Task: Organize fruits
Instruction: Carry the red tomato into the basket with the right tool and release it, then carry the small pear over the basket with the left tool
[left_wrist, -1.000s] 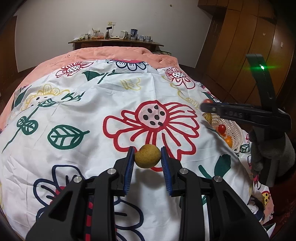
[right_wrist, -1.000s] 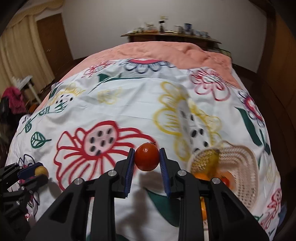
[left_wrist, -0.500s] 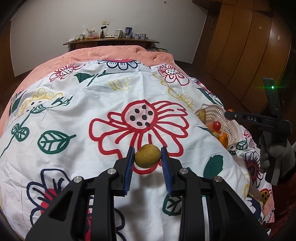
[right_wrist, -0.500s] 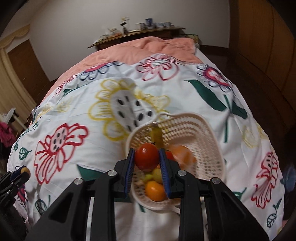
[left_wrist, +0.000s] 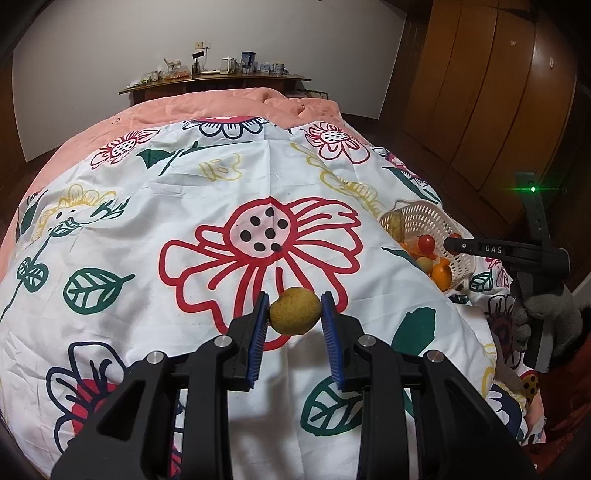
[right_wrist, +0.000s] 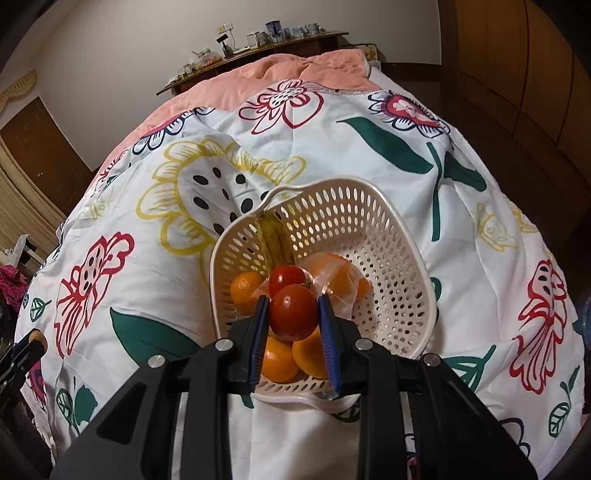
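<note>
Left claw (left_wrist: 294, 314): your blue pads are clamped on a yellow-green fruit (left_wrist: 294, 311), a rough-skinned, roundish one whose kind I cannot tell. It sits pinched at the pad tips, held above the bedspread.

Right claw (right_wrist: 293, 314): you have it closed on a red tomato (right_wrist: 293, 312), gripped on both sides by the blue pads, right over the near half of the basket.

Under the right claw: two oranges (right_wrist: 295, 356) lie side by side in the basket, just below the tomato you hold.

Just past the right claw: a second, smaller tomato (right_wrist: 286, 277) sits behind the held one. Left of it is another orange (right_wrist: 244, 290), and to the right an orange in clear plastic wrap (right_wrist: 338, 275). A greenish-yellow banana (right_wrist: 273, 240) leans up the basket's far-left wall.

Basket (right_wrist: 388, 236): white, perforated plastic, with its far rim tilted up away from your right claw. From your left claw it lies ahead and well off to the right (left_wrist: 424, 216).

Bedspread (left_wrist: 184, 206): white with big red, yellow and green flowers and leaves, spread under both claws. A red flower lies directly ahead of your left claw.

Beyond: a pink quilt (left_wrist: 229, 101) covers the bed's far end, and behind it a cluttered wooden shelf (left_wrist: 218, 77) stands against the wall.
</note>
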